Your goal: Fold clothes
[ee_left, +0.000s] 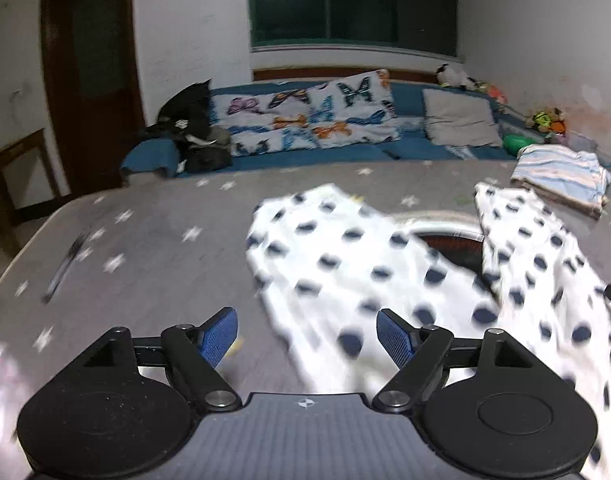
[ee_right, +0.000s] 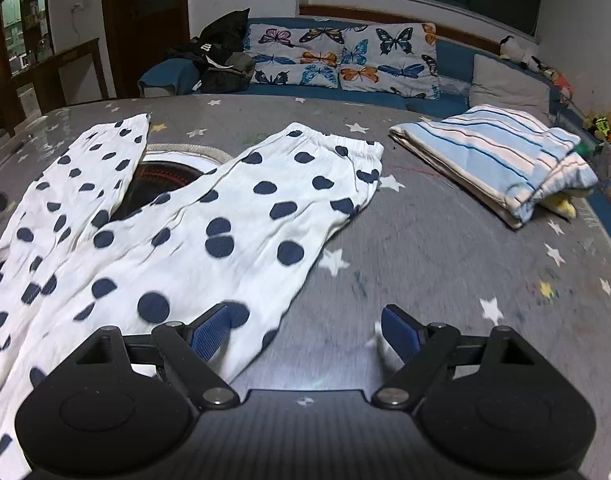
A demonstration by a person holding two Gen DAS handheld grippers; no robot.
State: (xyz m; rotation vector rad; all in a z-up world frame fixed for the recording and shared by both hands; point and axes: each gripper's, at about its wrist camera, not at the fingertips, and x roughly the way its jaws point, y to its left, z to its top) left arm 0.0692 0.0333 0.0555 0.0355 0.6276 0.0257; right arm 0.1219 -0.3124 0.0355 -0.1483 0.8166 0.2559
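White trousers with navy dots lie spread on the grey star-patterned table, the two legs splayed apart and the elastic waistband at the far end. My right gripper is open just above the table at the garment's near right edge; its left finger hangs over the cloth and nothing is between the pads. In the left wrist view the same trousers lie blurred ahead and to the right. My left gripper is open at their near left edge, holding nothing.
A folded blue-striped cloth sits at the table's far right. A round recess in the tabletop shows between the trouser legs. Behind the table stands a blue sofa with butterfly cushions and a pile of dark bags.
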